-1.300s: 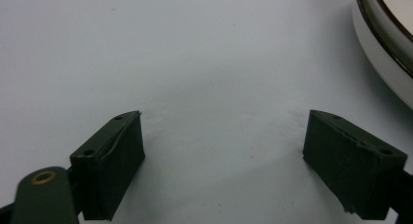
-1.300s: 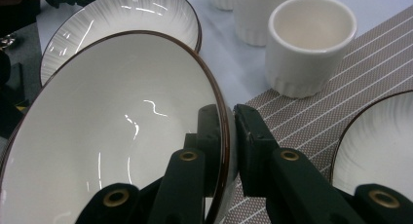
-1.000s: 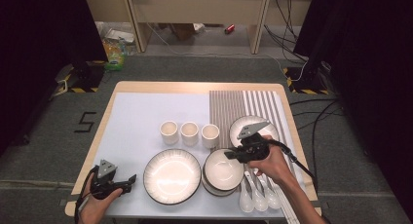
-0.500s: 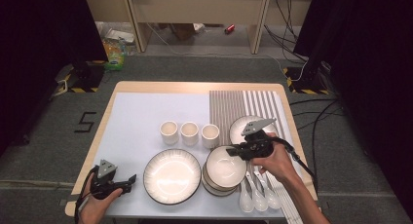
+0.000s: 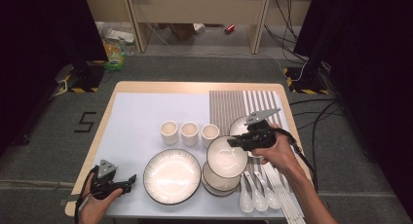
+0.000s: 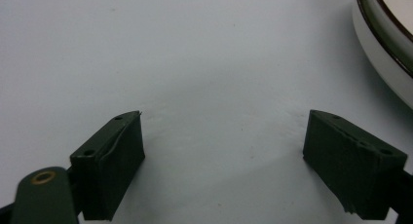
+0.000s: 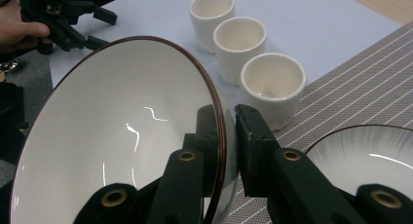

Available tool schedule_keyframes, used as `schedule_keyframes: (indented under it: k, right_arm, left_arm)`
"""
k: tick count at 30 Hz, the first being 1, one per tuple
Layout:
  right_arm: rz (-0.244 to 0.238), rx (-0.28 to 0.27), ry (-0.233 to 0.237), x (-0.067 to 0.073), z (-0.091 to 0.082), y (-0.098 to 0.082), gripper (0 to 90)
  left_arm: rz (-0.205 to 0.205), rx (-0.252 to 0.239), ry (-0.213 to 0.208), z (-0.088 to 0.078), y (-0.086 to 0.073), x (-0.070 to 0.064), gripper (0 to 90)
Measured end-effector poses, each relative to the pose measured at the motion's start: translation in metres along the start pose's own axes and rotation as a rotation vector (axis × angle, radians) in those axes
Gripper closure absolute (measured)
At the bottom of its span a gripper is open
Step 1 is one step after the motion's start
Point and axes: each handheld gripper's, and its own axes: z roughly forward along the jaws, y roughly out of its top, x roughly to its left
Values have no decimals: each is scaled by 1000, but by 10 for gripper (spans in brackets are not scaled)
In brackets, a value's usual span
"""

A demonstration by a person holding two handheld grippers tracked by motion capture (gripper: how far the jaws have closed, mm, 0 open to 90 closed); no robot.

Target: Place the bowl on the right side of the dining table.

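Pale table mat (image 5: 141,117) under everything. Right gripper (image 7: 228,131) clamped on rim of bowl (image 5: 225,156), lifted off stack (image 5: 216,182) at 5 o'clock of plate (image 5: 171,175). Left gripper (image 6: 224,156) apart, idle. Next, I judge: carry bowl level, set down clear of cups (image 7: 272,85).

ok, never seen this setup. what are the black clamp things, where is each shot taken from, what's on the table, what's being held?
No robot here: a person holds a hand-operated two-jaw gripper in each hand. The high view looks down on the table from the person's side; each of the other two comes from a camera riding on one gripper, looking along its jaws. On the table: three cups, a large plate, a bowl stack, another bowl on the striped mat, and white spoons. The right gripper is shut on the rim of a brown-edged bowl, held tilted above the stack. The left gripper rests open over bare table beside the plate.
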Motion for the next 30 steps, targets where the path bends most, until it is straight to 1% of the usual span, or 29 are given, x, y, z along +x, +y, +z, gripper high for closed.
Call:
schedule_keyframes:
  k: [4,6,8,10,12,14,16,17,18,21,25,27,30]
  right_arm:
    - [10,-8,-5,-4,-4,4,806]
    - [9,-13,-12,-6,-5,4,806]
    - [16,-15,-15,-7,-6,4,806]
    - [26,-16,-10,-9,-7,4,806]
    - [31,-21,-9,-14,-8,4,806]
    - [44,-31,-18,-18,-10,5,805]
    - [56,-39,-23,-22,-12,5,806]
    - [62,-39,-19,-24,-13,4,806]
    - [67,-41,-24,-26,-13,4,806]
    - [80,-44,-31,-31,-15,2,806]
    - [99,-46,-39,-37,-16,0,806]
    - [111,-47,-41,-42,-18,-2,806]
    - [125,-49,-53,-49,-19,-5,805]
  left_arm:
    - [6,9,-5,-1,0,0,139]
    - [0,1,-1,0,0,0,139]
    - [0,3,-2,0,0,0,139]
    - [0,1,-1,0,0,0,139]
    - [2,11,-7,-1,0,1,139]
    - [2,12,-6,-1,0,1,138]
    - [-1,1,-1,0,0,0,139]
    - [3,11,-6,-1,0,1,139]
    - [3,12,-7,-1,0,1,139]
    - [0,2,-2,0,0,0,139]
    - [3,12,-6,-1,0,1,139]
    - [0,0,0,0,0,0,139]
    - [-1,5,-5,0,0,0,139]
